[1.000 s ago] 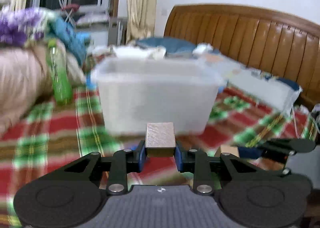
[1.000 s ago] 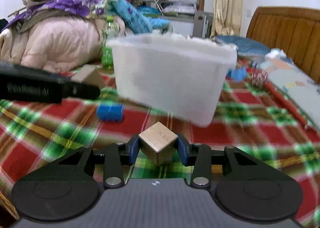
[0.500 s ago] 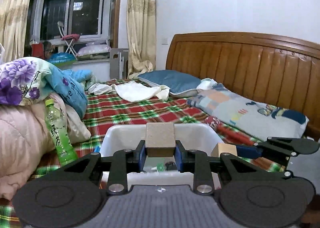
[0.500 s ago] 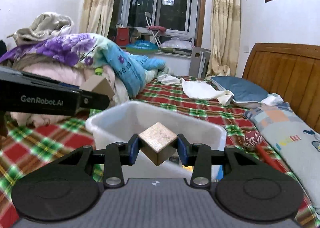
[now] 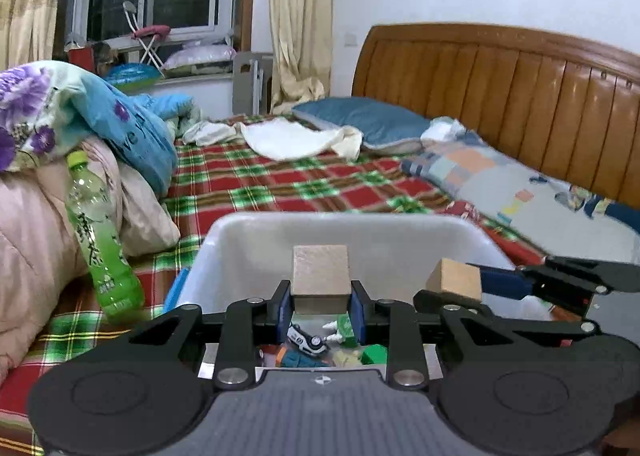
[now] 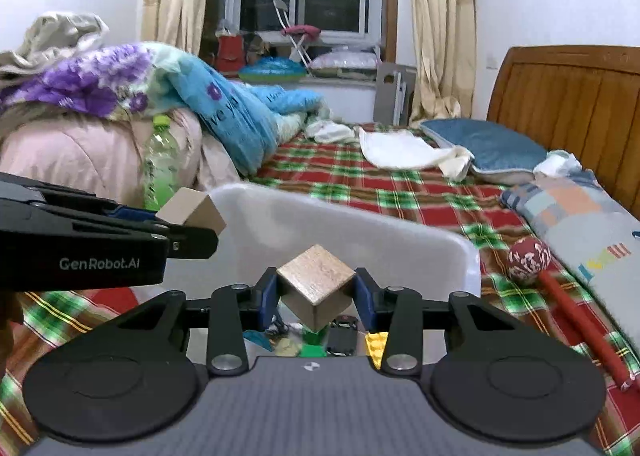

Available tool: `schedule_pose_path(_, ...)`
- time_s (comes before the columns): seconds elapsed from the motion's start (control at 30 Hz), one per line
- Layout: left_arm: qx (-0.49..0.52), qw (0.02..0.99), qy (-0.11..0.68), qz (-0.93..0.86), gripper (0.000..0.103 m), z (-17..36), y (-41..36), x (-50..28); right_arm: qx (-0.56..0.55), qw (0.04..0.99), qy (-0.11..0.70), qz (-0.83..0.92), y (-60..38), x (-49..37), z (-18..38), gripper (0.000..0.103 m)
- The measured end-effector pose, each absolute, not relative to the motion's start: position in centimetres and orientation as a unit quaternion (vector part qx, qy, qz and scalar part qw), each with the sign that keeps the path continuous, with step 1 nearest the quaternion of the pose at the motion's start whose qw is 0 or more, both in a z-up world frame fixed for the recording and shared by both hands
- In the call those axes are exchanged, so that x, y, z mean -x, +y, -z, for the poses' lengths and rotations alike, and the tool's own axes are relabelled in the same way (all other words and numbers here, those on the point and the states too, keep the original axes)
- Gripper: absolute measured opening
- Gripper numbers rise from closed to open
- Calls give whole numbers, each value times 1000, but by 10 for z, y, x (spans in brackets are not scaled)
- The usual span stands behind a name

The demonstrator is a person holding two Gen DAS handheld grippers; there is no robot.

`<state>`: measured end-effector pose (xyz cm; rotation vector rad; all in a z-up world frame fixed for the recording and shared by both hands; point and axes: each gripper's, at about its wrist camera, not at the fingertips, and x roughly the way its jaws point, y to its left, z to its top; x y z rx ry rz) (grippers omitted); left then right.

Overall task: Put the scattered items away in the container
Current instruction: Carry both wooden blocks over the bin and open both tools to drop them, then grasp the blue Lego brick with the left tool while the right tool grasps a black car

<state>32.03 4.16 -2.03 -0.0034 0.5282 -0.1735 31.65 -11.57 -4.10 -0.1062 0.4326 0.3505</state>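
1. Wooden cube sits clenched flat-faced between the blue pads of the left gripper, at the lower centre of the left wrist view. Directly beneath and beyond it lies the open mouth of the white plastic bin.

2. A second wooden cube is clamped in the right gripper, turned so that one corner edge faces the camera and a point hangs down (a diagonal hold, not a flat one). It too hangs over the bin's interior, at the lower centre of the right wrist view.

3. The coming move, as I judge it, turns on one relation: each cube is above the bin's opening and inside its rim line, so letting go should drop it straight in. Neither hand looks clearly nearer; both are over the bin, the left gripper toward its left side and the right toward its right.

4. Only the left wrist view shows a small toy car among the bits on the bin floor, and a green bottle standing on the plaid blanket just left of the bin.

5. Only the right wrist view shows a red maraca lying on the blanket right of the bin, not yet tidied, and a yellow studded brick inside the bin.
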Motion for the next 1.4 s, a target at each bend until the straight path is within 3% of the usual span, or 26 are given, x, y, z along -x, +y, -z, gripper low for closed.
schedule_pose_path(0.1,16,959,271,83,35,28,43,-327,49,961,219,-161,-121,-323,49,45)
schedule_pose_path(0.13,17,958,273,83,42,29,43,-327,46,962,219,-154,-124,-324,51,48)
schedule_pose_path(0.2,11,960,268,80,56,29,41,-324,39,963,220,-147,-126,-325,52,64)
schedule_pose_path(0.23,8,961,264,79,62,29,40,-322,37,964,219,-148,-128,-324,52,65)
schedule_pose_path(0.77,-3,968,233,93,64,30,50,-233,81,972,160,-152,-121,-243,26,65)
schedule_pose_path(1.33,28,948,310,66,64,108,78,-204,85,941,280,-172,-115,-203,117,66)
schedule_pose_path(1.4,27,947,314,64,64,113,79,-207,78,938,292,-170,-116,-205,125,77)
